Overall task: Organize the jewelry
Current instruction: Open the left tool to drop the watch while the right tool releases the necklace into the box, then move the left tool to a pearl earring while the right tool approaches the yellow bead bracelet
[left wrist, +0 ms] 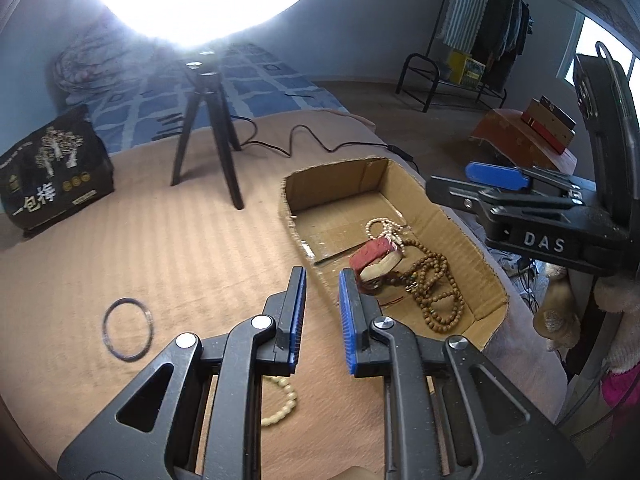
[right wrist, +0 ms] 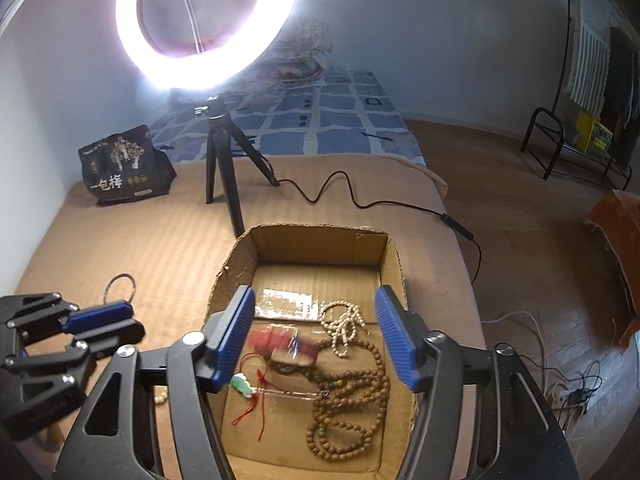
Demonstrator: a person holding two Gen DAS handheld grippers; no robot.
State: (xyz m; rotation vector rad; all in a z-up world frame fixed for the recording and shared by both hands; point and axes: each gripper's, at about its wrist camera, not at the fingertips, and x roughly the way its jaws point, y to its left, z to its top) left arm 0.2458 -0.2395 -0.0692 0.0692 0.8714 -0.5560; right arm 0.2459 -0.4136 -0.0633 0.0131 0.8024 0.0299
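An open cardboard box sits on the tan bed cover. In it lie a brown bead necklace, a cream bead strand, a red-and-cream bracelet and a green pendant on red cord. My right gripper is open and empty above the box. My left gripper is open and empty, left of the box. A dark bangle lies on the cover to its left. A cream bead bracelet lies under the left gripper.
A ring light on a black tripod stands behind the box, its cable trailing right. A black printed bag stands at the back left. The bed edge drops to the floor on the right.
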